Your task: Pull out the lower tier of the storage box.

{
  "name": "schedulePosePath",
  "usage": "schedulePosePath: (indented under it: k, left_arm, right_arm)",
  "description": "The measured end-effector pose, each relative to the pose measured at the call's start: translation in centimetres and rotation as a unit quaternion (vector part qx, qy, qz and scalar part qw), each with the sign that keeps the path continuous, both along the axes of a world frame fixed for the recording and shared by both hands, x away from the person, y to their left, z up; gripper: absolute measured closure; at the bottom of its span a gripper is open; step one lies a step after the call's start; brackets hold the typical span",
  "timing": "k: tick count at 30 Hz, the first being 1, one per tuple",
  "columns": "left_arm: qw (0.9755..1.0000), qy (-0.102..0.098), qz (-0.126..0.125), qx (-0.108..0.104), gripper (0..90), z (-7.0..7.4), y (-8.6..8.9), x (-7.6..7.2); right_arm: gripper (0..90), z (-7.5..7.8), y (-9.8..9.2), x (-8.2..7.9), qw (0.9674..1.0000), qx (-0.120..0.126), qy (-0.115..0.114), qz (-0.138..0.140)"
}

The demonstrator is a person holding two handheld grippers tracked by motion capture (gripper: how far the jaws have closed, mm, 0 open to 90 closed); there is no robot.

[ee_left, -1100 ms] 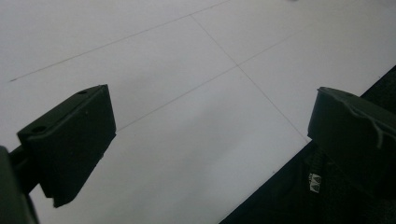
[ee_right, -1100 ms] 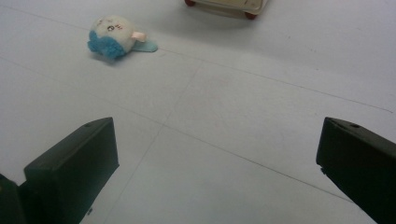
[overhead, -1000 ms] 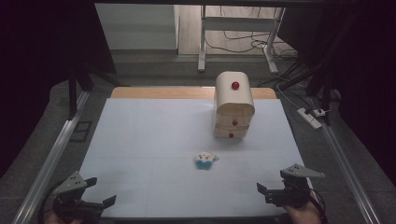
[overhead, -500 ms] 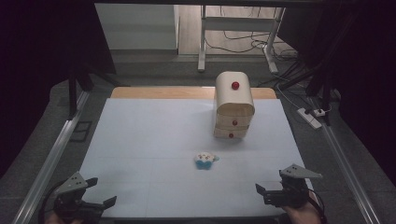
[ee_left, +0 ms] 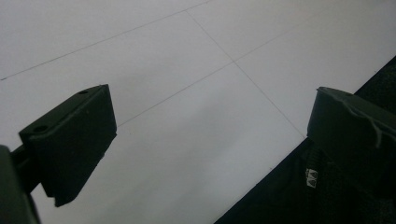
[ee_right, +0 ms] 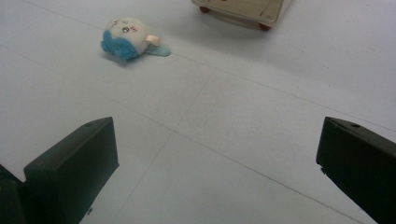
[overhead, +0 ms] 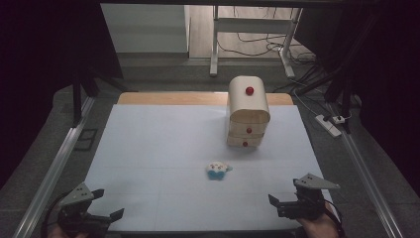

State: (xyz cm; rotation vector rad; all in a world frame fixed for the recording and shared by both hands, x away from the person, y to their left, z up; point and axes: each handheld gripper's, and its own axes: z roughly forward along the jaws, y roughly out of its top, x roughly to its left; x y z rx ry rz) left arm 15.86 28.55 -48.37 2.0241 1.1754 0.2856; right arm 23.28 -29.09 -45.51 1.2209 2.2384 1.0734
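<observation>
A small blue and white plush toy lies on the white table top, a little right of centre; it also lies at the upper left in the right gripper view. Behind it stands a small wooden chest of drawers with red knobs, whose base shows at the top of the right gripper view. My left gripper rests open at the near left corner, its jaws wide apart over bare table. My right gripper is open at the near right, nothing between its jaws.
Metal rails run along both sides of the table. A power strip and cables lie on the floor at the right. Table legs and wires stand beyond the far edge. The table's near edge passes under the left gripper.
Both grippers have drifted slightly toward the near edge; the toy and the chest have not moved.
</observation>
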Motion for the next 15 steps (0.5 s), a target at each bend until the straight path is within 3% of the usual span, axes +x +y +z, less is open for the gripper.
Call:
schedulePosePath:
  k: [15]
  left_arm:
    - [1.0000, 0.005, -0.001, 0.002, 2.4, -0.04, -0.04, 0.10]
  right_arm:
    - [0.0, -0.11, 0.98, 0.56, 0.9997, 0.003, -0.012, 0.019]
